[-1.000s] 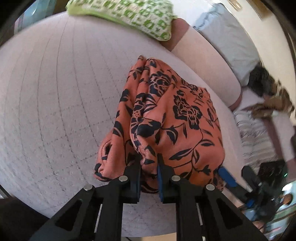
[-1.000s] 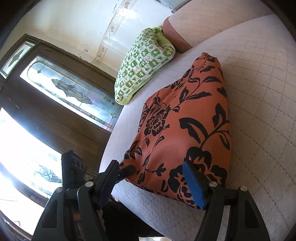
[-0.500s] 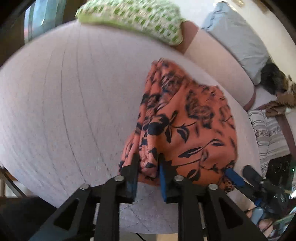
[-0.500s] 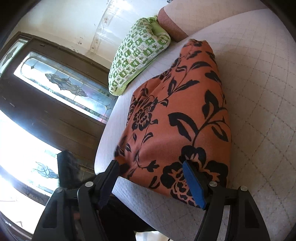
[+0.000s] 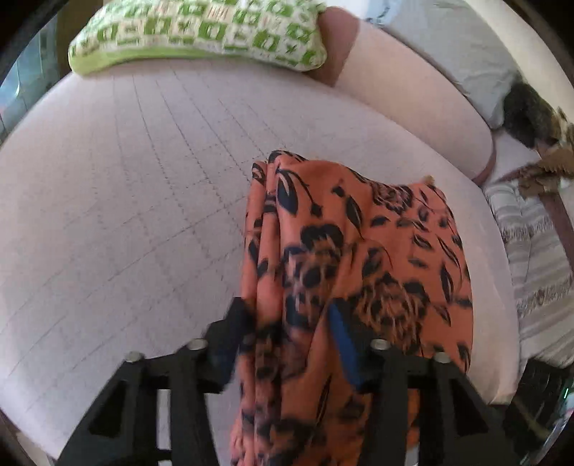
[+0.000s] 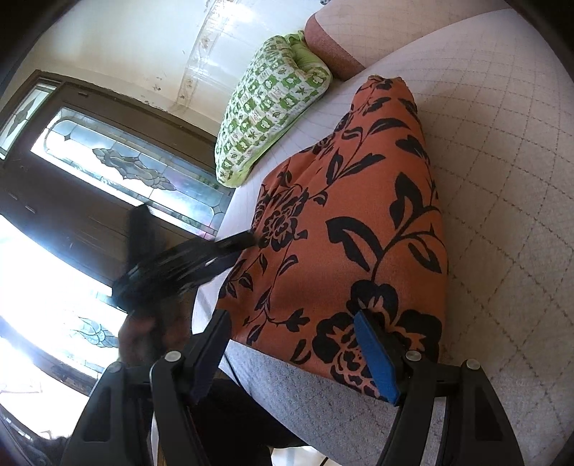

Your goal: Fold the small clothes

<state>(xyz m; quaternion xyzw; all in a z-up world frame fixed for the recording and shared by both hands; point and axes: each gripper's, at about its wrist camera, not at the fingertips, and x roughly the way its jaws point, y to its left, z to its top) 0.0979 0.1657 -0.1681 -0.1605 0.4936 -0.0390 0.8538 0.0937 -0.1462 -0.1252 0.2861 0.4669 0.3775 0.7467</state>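
orange flowered cloth at the front edge of the sofa seat, both pairs of jaws apart

the left gripper (image 5: 287, 322) sits at the near left edge of the orange cloth (image 5: 358, 258); its jaws have just been opening and now stand apart, a hanging fold of the cloth loose between them, blurred. the cloth lies folded on the quilted sofa seat (image 5: 125, 197), its near end at the seat's front edge. a green checked pillow (image 5: 201, 32) rests at the seat's far edge. the right gripper (image 6: 297, 344) holds its jaws wide apart over the cloth's near end, clamped on nothing.
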